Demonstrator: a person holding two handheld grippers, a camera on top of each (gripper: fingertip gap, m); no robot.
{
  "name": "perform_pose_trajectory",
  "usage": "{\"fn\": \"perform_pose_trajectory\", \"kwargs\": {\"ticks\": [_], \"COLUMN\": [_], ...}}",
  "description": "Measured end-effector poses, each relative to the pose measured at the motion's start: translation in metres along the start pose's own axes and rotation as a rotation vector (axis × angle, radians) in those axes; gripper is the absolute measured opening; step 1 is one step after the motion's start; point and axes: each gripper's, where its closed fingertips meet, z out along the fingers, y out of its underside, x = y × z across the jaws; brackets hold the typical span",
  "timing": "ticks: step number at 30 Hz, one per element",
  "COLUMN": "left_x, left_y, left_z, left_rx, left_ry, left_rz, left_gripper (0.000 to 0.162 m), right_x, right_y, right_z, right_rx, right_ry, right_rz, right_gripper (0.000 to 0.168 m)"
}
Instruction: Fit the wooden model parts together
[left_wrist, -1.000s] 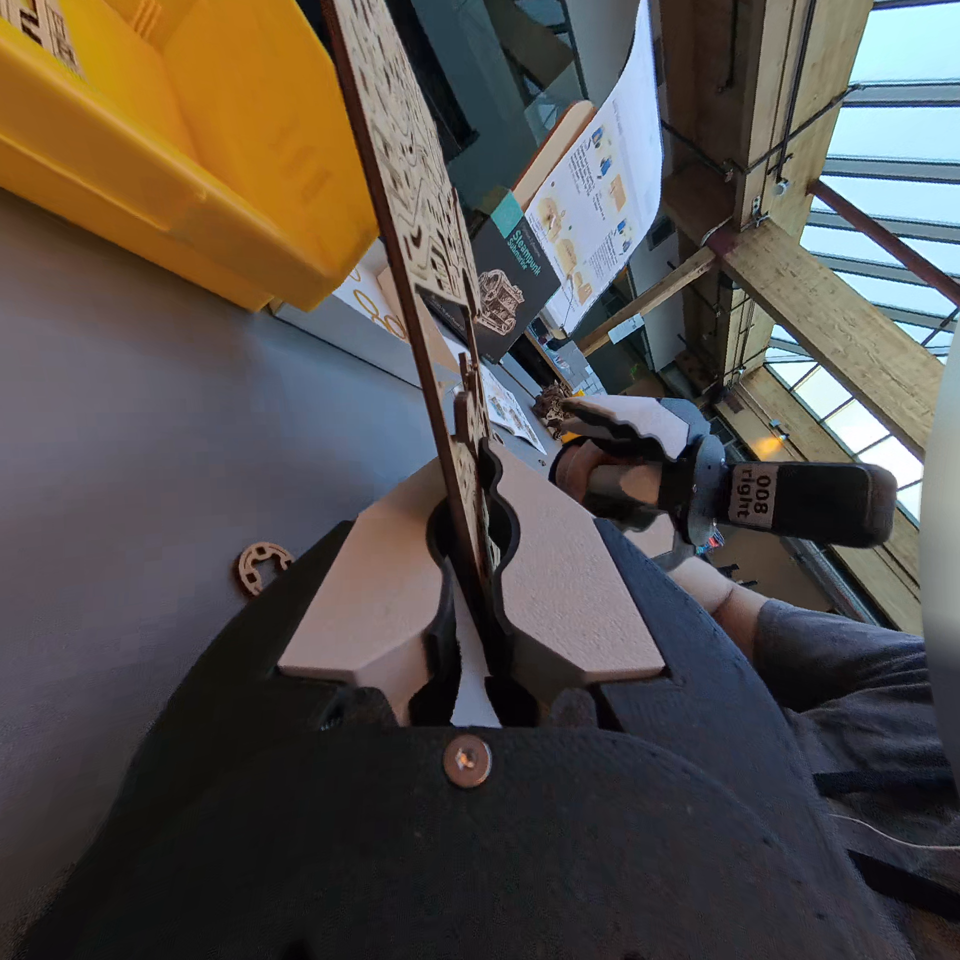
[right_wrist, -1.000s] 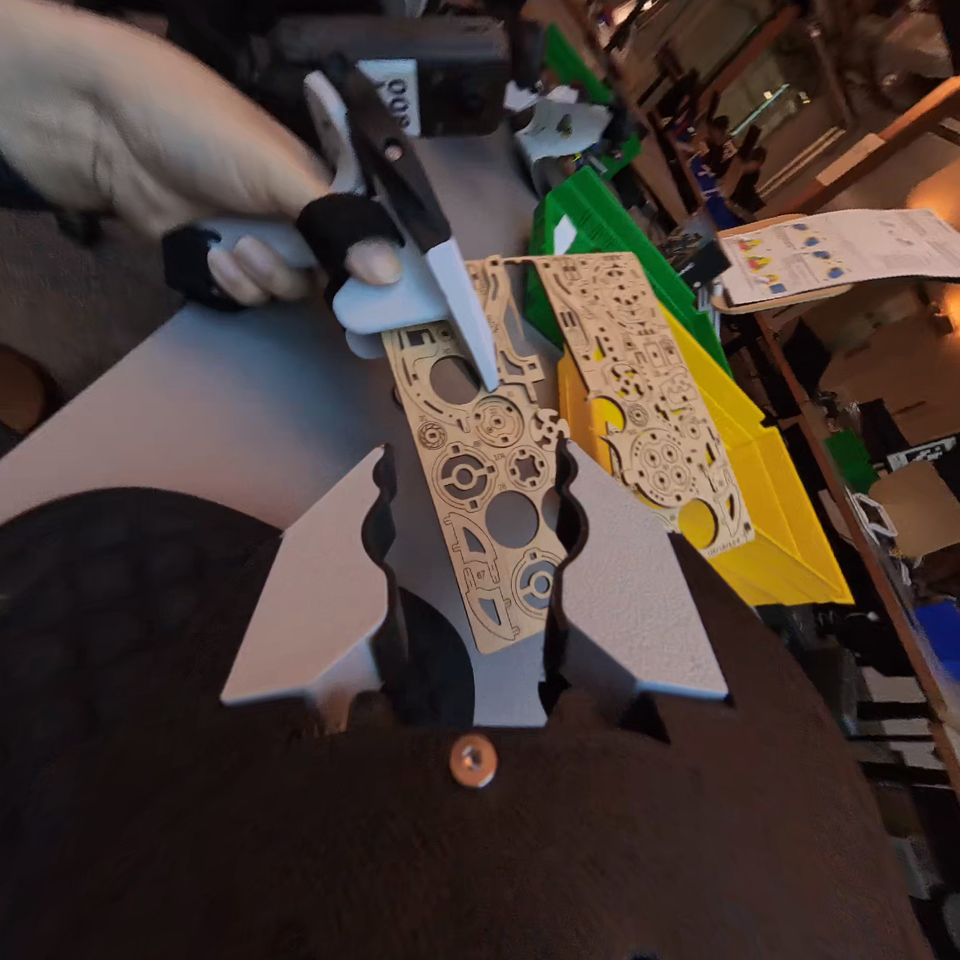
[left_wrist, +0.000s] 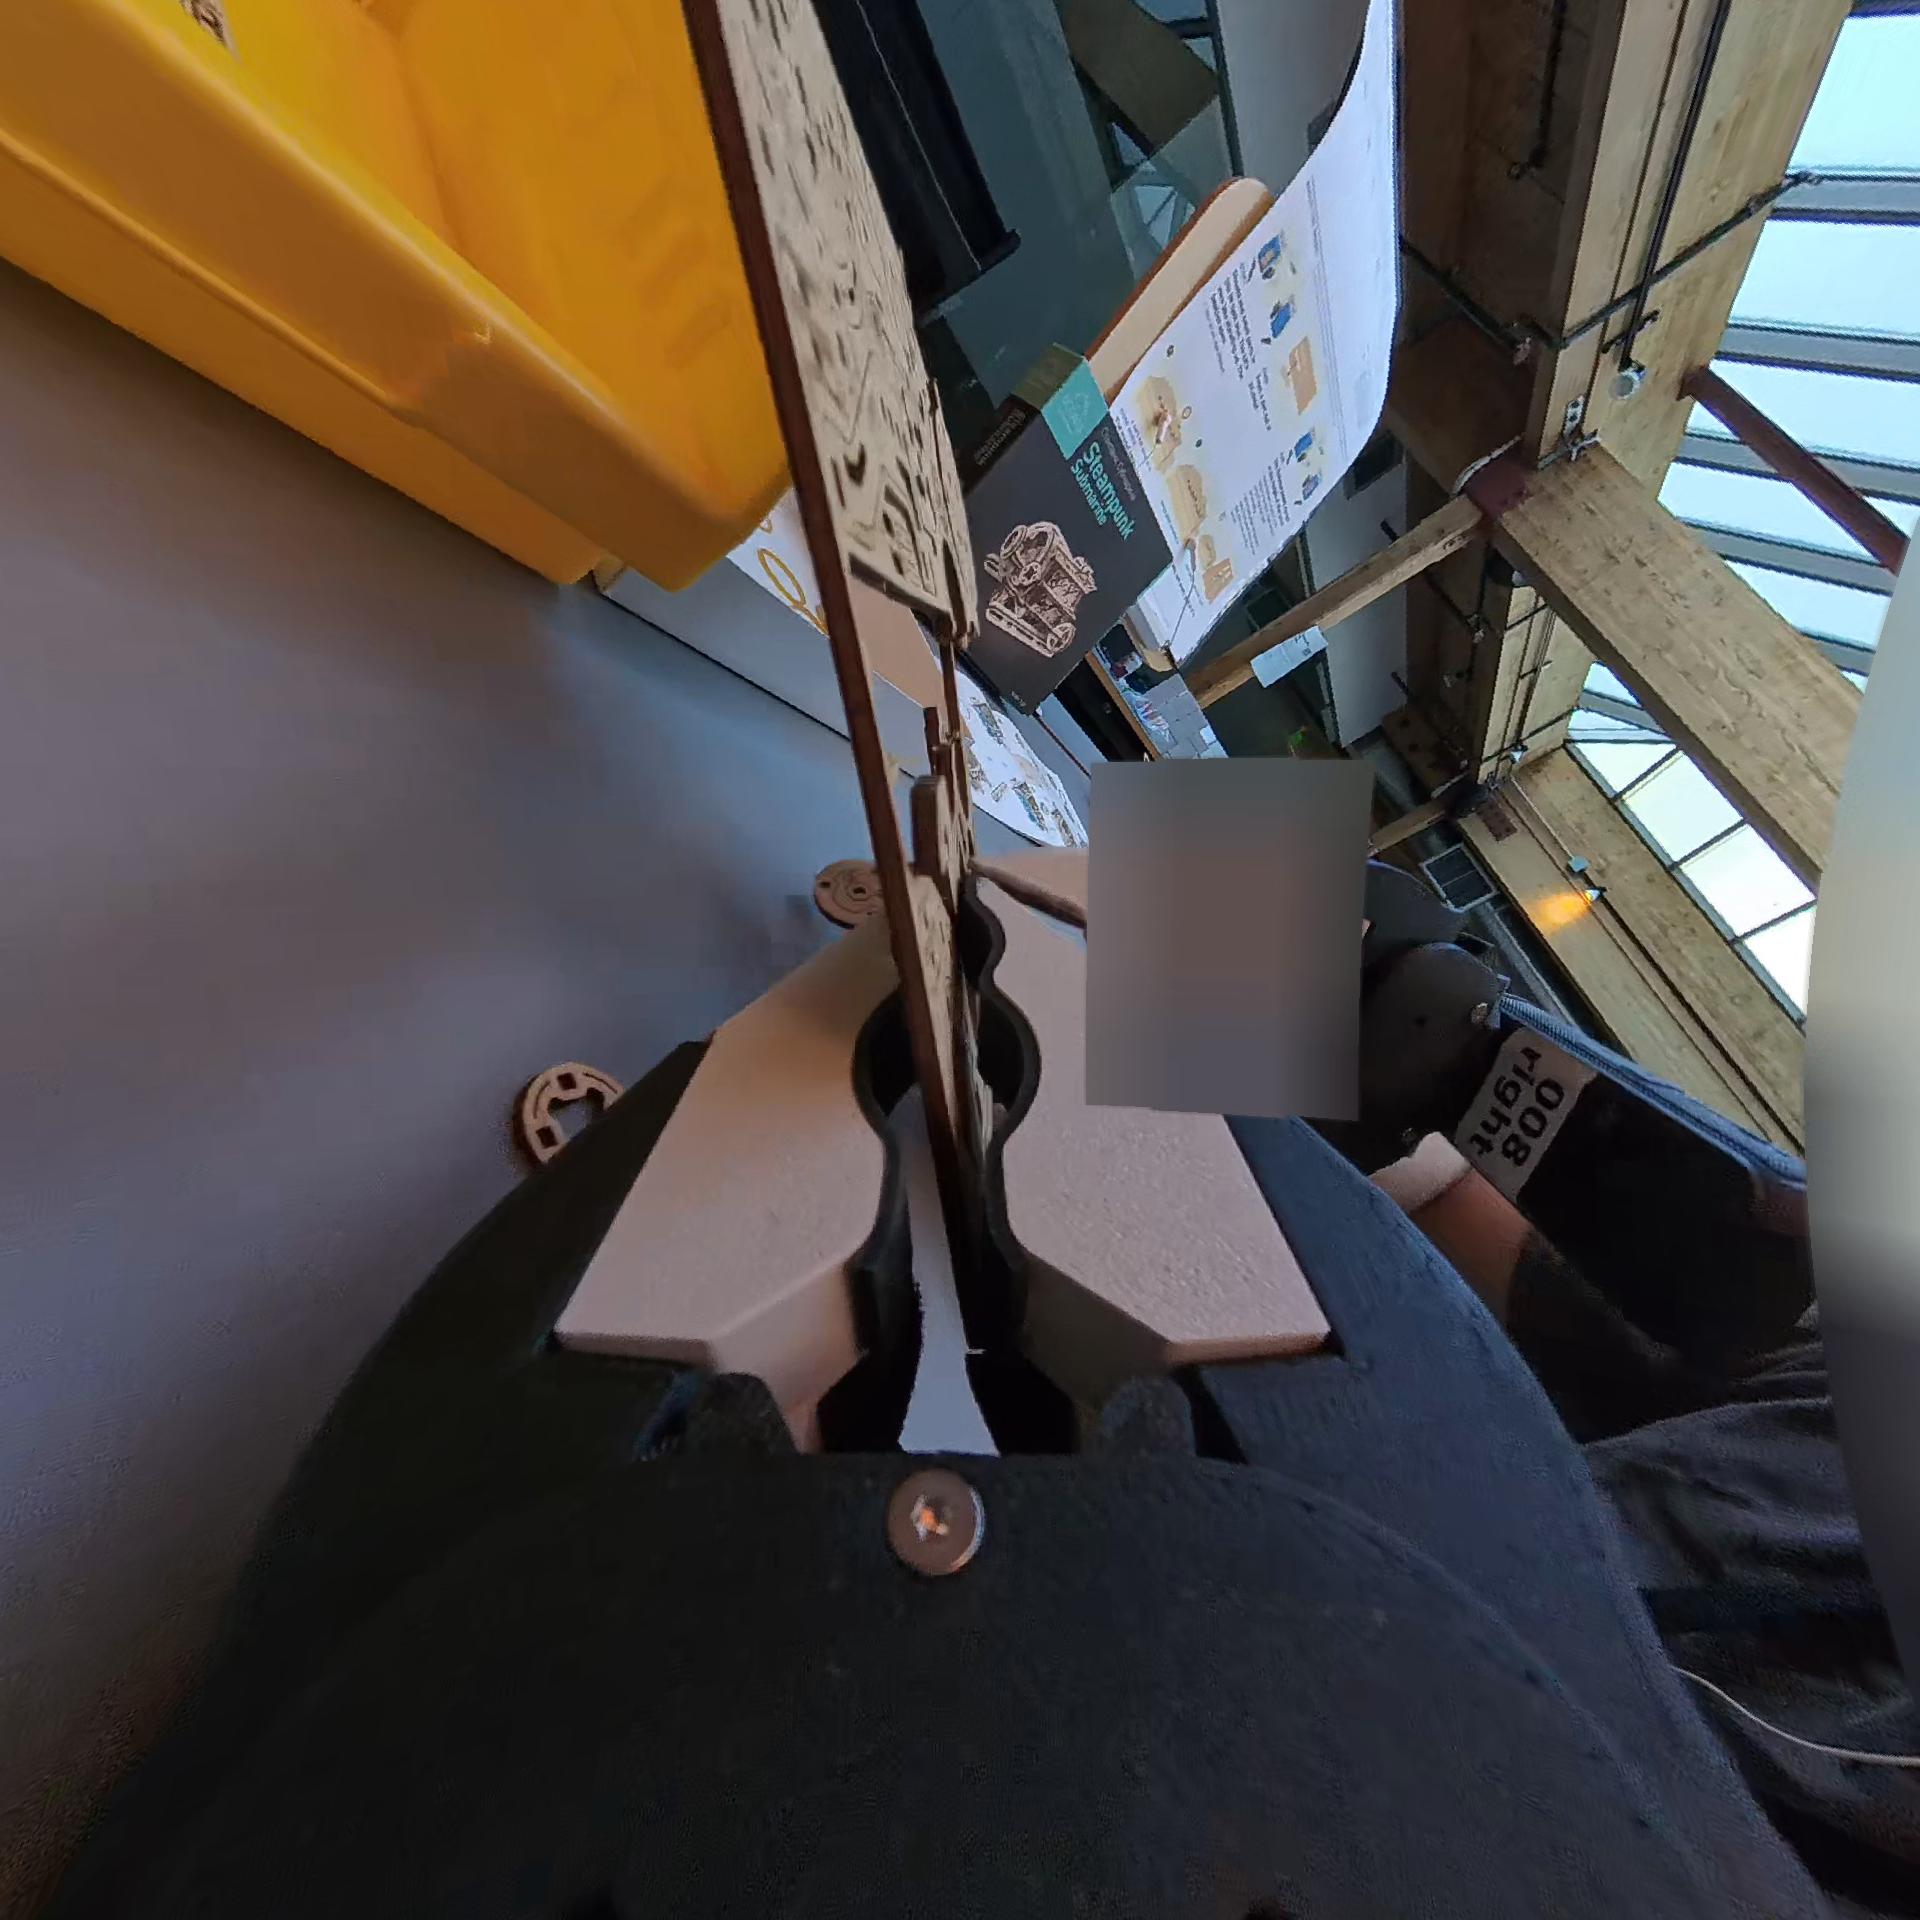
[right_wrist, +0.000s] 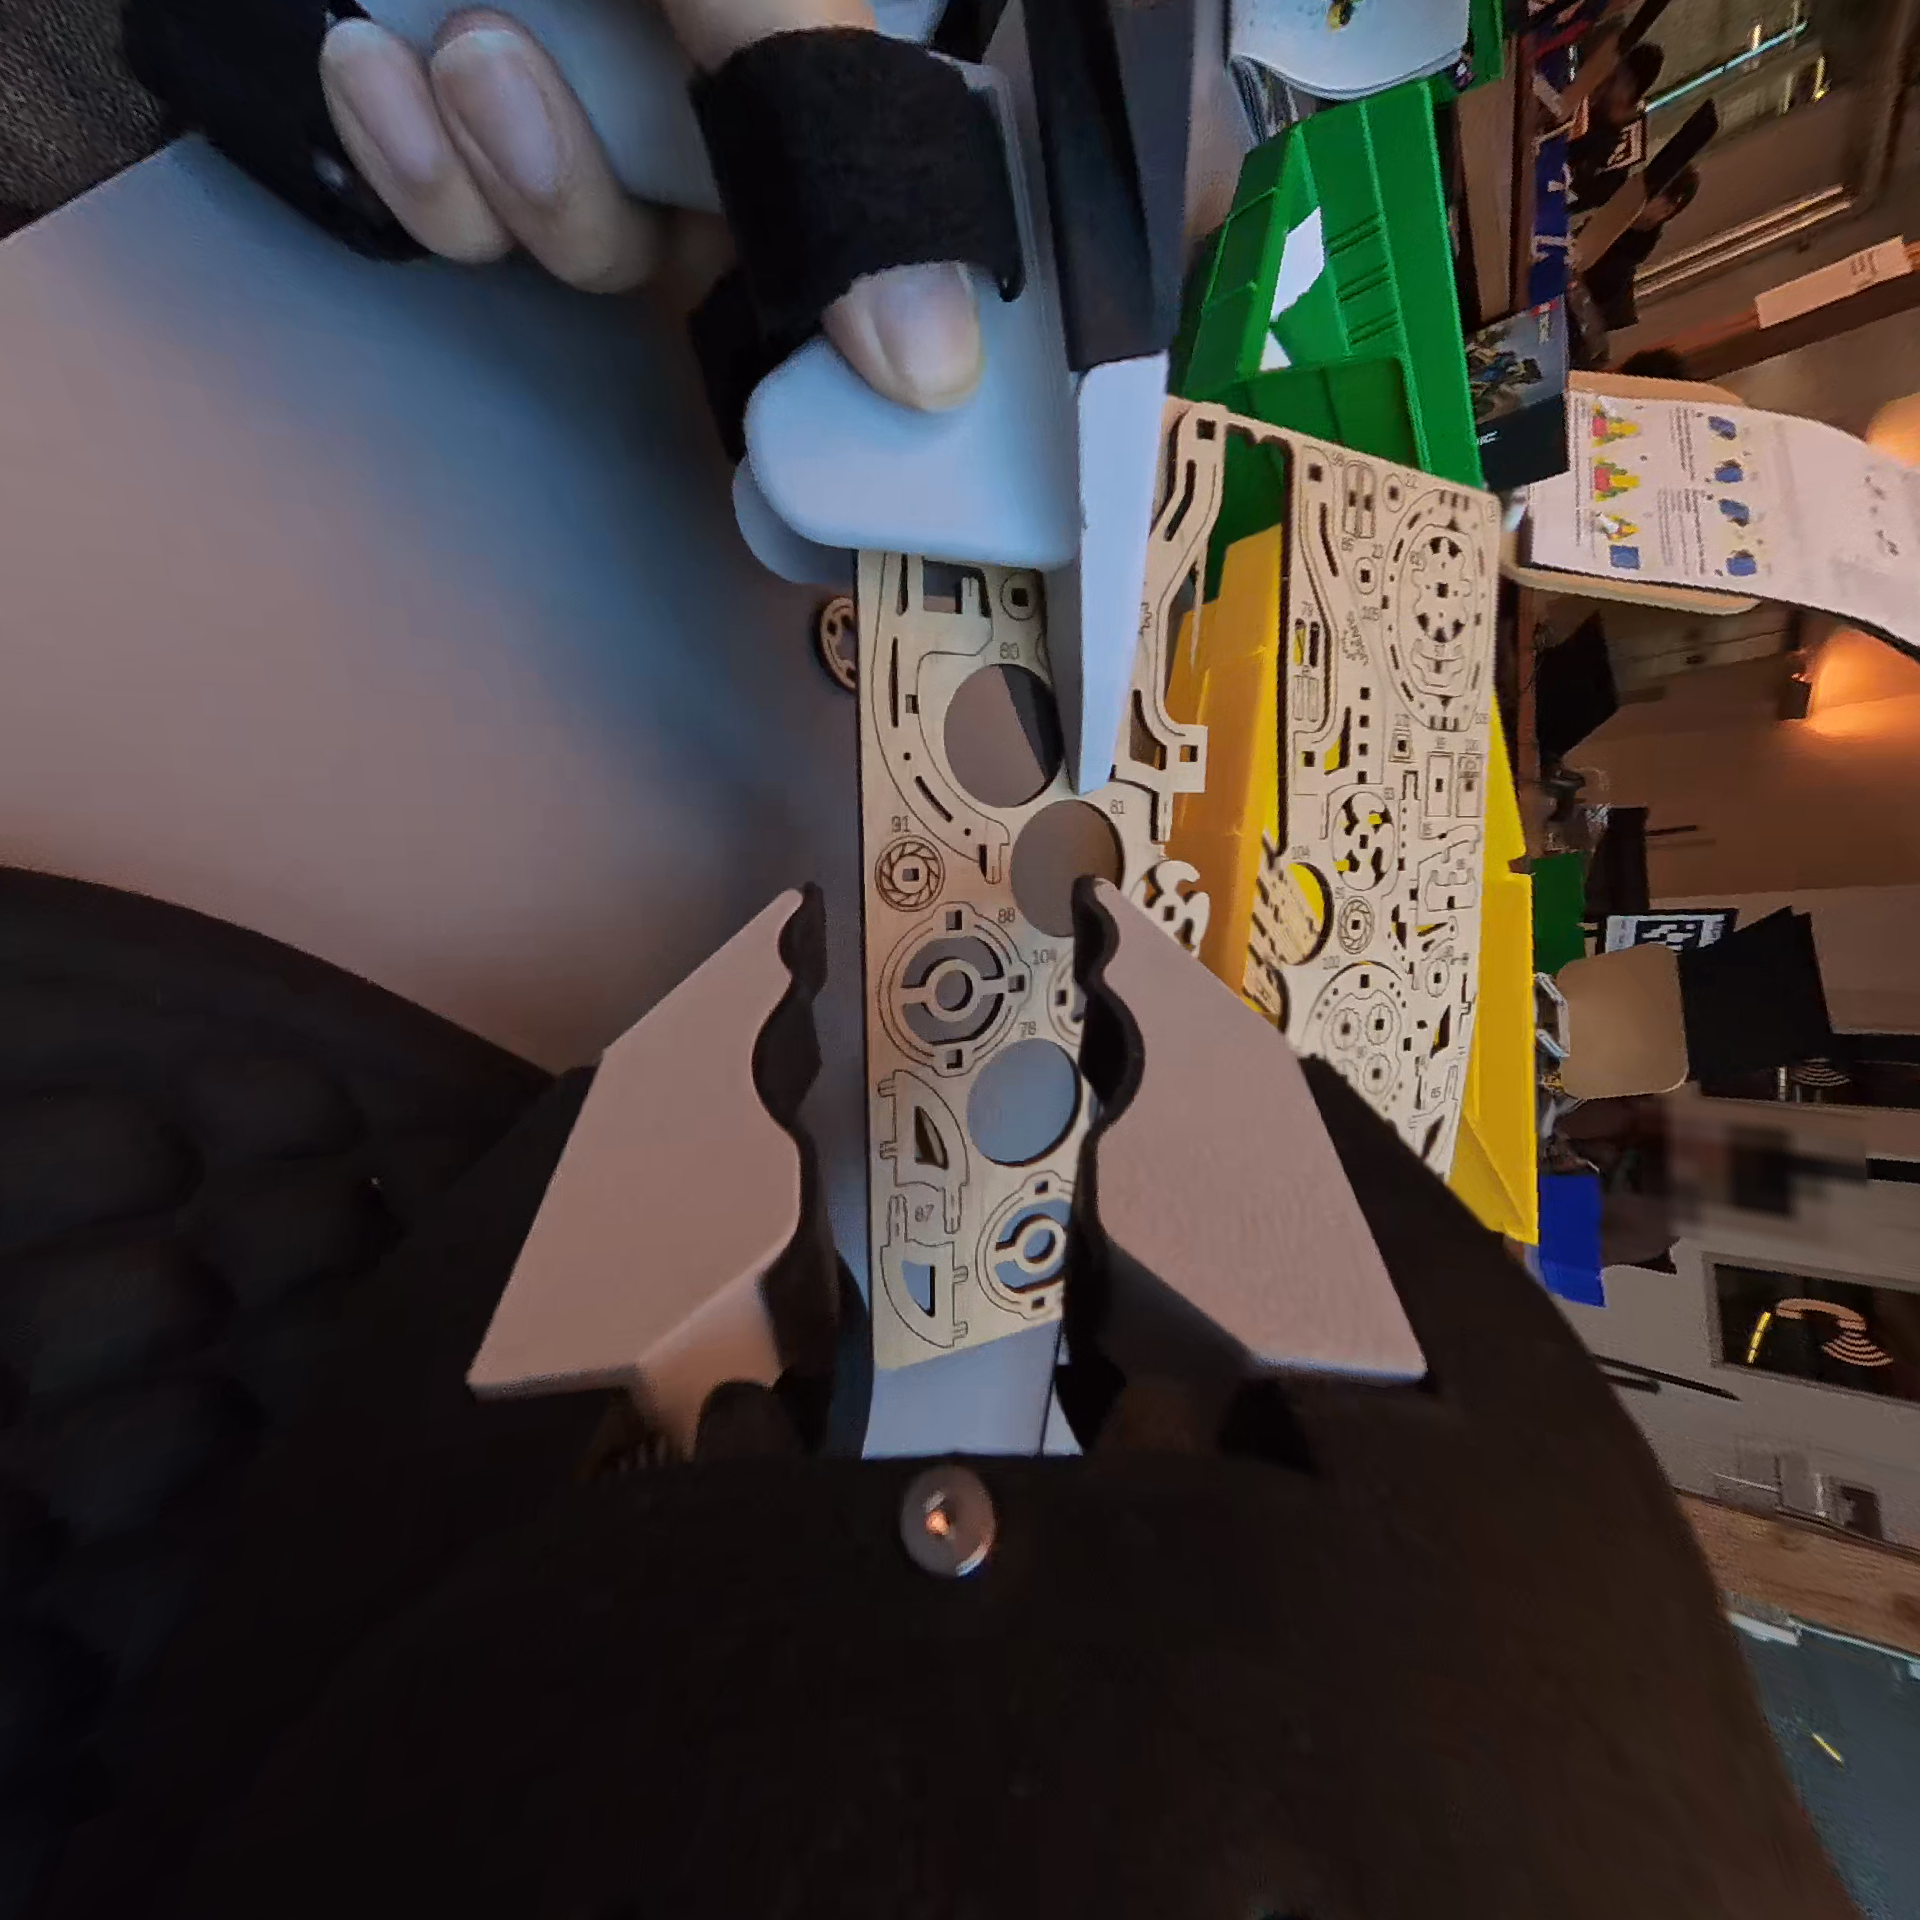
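yellow bin (right_wrist: 1236, 727), wooden sheet (right_wrist: 1392, 727) perhaps inside

Setting: a workshop or maker space. Heavy timber beams (left_wrist: 1652, 623) under skylight glazing (left_wrist: 1787, 343). Grey desk (left_wrist: 260, 831) carries yellow (left_wrist: 416, 270) and green parts bins (right_wrist: 1340, 260), a model-kit box (left_wrist: 1070, 530), and an instruction sheet (left_wrist: 1278, 364) propped on a board.

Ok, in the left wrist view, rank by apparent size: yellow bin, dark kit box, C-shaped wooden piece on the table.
1. yellow bin
2. dark kit box, though it stands farther back
3. C-shaped wooden piece
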Motion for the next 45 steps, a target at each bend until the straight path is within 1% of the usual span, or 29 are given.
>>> {"fn": "perform_pose_trajectory", "kwargs": {"ticks": [2, 4, 8, 10, 12, 15, 18, 19, 21, 22, 24, 26, 27, 29, 30, 32, 34, 35, 38, 39, 40, 41, 42, 43, 44, 45], "left_x": [-0.001, -0.001, 0.002, 0.005, 0.010, 0.016, 0.024, 0.026, 0.032, 0.035, 0.041, 0.043, 0.043, 0.046, 0.051, 0.061, 0.071, 0.073, 0.075, 0.075, 0.075, 0.074, 0.071, 0.067, 0.064, 0.062], "left_y": [0.002, 0.000, -0.016, -0.023, -0.027, -0.029, -0.025, -0.023, -0.021, -0.019, -0.013, -0.006, -0.004, -0.003, -0.001, 0.003, 0.009, 0.013, 0.021, 0.023, 0.023, 0.022, 0.022, 0.021, 0.020, 0.018], "left_z": [0.002, 0.001, -0.008, -0.010, -0.011, -0.009, -0.010, -0.011, -0.014, -0.015, -0.017, -0.019, -0.021, -0.023, -0.025, -0.027, -0.028, -0.028, -0.026, -0.026, -0.026, -0.026, -0.029, -0.033, -0.036, -0.041], "left_rx": [-0.012, -0.001, 0.095, 0.115, 0.107, 0.045, -0.040, -0.065, -0.114, -0.144, -0.220, -0.309, -0.348, -0.416, -0.469, -0.574, -0.687, -0.740, -0.877, -0.917, -0.947, -0.975, -1.013, -1.056, -1.093, -1.128], "left_ry": [-0.014, -0.011, 0.014, 0.043, 0.052, 0.028, 0.038, 0.045, 0.073, 0.090, 0.121, 0.127, 0.124, 0.125, 0.151, 0.198, 0.242, 0.248, 0.241, 0.234, 0.227, 0.214, 0.195, 0.176, 0.157, 0.145], "left_rz": [0.009, 0.011, 0.016, 0.008, 0.023, 0.085, 0.116, 0.119, 0.121, 0.116, 0.124, 0.131, 0.135, 0.131, 0.121, 0.119, 0.138, 0.140, 0.146, 0.149, 0.152, 0.153, 0.158, 0.169, 0.173, 0.163], "left_gripper": [0.001, 0.001, 0.001, 0.001, 0.001, 0.001, 0.001, 0.001, 0.001, 0.001, 0.001, 0.001, 0.001, 0.001, 0.001, 0.001, 0.001, 0.001, 0.001, 0.001, 0.001, 0.001, 0.001, 0.001, 0.001, 0.001], "right_x": [0.000, 0.003, 0.023, 0.039, 0.046, 0.046, 0.065, 0.073, 0.086, 0.092, 0.107, 0.121, 0.126, 0.136, 0.138, 0.128, 0.112, 0.109, 0.102, 0.100, 0.096, 0.091, 0.088, 0.086, 0.084, 0.082], "right_y": [0.002, -0.002, -0.002, 0.007, 0.025, 0.049, 0.064, 0.070, 0.078, 0.080, 0.084, 0.083, 0.084, 0.083, 0.079, 0.062, 0.040, 0.036, 0.023, 0.020, 0.016, 0.015, 0.015, 0.015, 0.014, 0.012], "right_z": [-0.007, -0.019, -0.056, -0.074, -0.081, -0.077, -0.080, -0.081, -0.081, -0.080, -0.080, -0.084, -0.084, -0.082, -0.080, -0.075, -0.080, -0.080, -0.076, -0.075, -0.076, -0.075, -0.074, -0.071, -0.068, -0.065], "right_rx": [0.020, 0.075, 0.202, 0.265, 0.282, 0.304, 0.410, 0.449, 0.528, 0.569, 0.639, 0.653, 0.626, 0.567, 0.548, 0.528, 0.545, 0.532, 0.520, 0.517, 0.515, 0.492, 0.485, 0.481, 0.484, 0.496], "right_ry": [-0.020, -0.025, 0.007, 0.047, 0.032, -0.051, -0.093, -0.115, -0.176, -0.209, -0.253, -0.224, -0.193, -0.154, -0.181, -0.390, -0.673, -0.754, -0.871, -0.892, -0.938, -0.977, -0.997, -1.004, -1.017, -1.038], "right_rz": [0.040, 0.117, 0.369, 0.492, 0.614, 0.819, 1.056, 1.137, 1.286, 1.346, 1.442, 1.404, 1.352, 1.237, 1.184, 1.135, 1.124, 1.137, 1.161, 1.177, 1.185, 1.198, 1.209, 1.223, 1.243, 1.283], "right_gripper": [0.048, 0.048, 0.045, 0.038, 0.032, 0.034, 0.042, 0.049, 0.057, 0.059, 0.059, 0.059, 0.060, 0.069, 0.069, 0.064, 0.054, 0.052, 0.052, 0.048, 0.038, 0.035, 0.029, 0.014, 0.006, 0.005]}}
